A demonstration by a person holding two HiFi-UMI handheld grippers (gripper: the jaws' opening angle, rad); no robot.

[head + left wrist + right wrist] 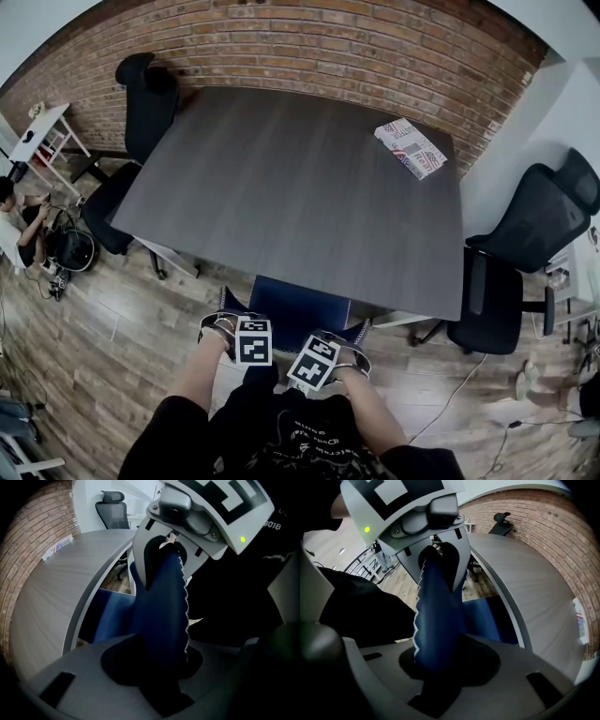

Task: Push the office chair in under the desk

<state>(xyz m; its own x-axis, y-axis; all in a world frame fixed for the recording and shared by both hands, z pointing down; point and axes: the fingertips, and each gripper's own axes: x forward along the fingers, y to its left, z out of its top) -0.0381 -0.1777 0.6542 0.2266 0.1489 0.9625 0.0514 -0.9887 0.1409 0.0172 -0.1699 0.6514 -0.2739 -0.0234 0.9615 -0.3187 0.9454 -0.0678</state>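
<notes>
Clamping holds the chair (298, 307) by its backrest top: our left gripper (221, 328) and right gripper (349, 354) bite it side by side, so we can push squarely without twisting it. Its seat sits mostly under the desk (300, 187); we judge little travel remains.

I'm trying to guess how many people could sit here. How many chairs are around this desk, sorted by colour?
blue chair: 1
black chairs: 2
Total: 3
</notes>
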